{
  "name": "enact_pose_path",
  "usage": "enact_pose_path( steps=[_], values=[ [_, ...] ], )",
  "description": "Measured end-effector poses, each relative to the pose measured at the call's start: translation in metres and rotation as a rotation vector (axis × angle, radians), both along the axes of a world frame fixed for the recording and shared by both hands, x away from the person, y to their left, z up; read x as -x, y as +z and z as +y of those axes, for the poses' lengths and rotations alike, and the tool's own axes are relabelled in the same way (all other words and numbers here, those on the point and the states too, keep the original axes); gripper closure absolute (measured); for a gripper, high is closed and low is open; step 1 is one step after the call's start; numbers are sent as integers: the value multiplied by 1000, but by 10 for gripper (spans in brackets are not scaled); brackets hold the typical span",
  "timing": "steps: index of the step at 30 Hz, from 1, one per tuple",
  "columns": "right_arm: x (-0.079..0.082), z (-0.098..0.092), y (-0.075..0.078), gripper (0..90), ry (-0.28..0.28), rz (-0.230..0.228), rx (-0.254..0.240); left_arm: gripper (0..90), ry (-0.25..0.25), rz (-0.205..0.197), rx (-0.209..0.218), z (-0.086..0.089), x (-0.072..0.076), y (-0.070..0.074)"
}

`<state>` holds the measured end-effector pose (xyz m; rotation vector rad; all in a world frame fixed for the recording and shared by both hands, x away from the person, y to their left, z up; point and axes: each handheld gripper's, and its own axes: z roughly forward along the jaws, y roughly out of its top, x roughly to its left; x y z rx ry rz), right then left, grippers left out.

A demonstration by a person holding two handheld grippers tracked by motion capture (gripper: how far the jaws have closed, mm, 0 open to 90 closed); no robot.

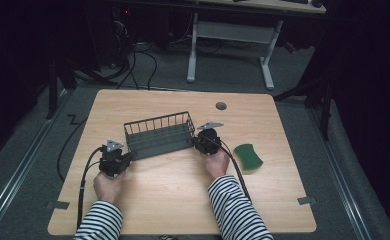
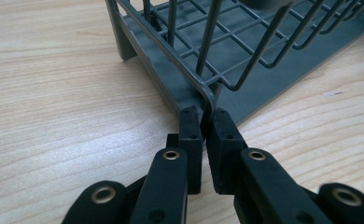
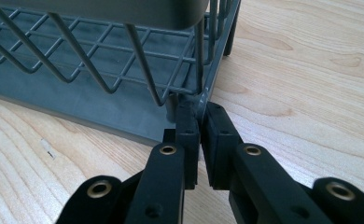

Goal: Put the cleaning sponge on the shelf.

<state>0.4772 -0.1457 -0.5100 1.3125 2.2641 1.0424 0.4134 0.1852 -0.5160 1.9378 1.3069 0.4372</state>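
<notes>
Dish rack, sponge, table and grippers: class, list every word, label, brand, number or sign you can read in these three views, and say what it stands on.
None: no readable text anywhere.
Dish rack: bare grey wire and tray, no label.
Green sponge: plain.
Table: bare wood grain.
Left gripper and right gripper: plain black jaws, no markings.

Black-and-white striped sleeves (image 1: pixel 235 207) cover both forearms. Each black gripper, left (image 1: pixel 126 159) and right (image 1: pixel 197 141), carries a grey three-cornered plate at twelve o'clock, brass-ringed screws and a trailing black cable.
</notes>
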Motion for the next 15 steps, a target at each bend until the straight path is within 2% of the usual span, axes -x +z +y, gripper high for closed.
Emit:
enact_pose_path(
  steps=[8,13,15],
  values=[
    [6,-3,2,858,4,6,11,854,-31,2,-11,-2,4,2],
    [15,-4,4,861,7,-2,22,861,-61,-1,-38,-6,12,6],
    [22,-8,5,861,5,9,19,862,-76,0,-44,-9,16,6]
  ],
)
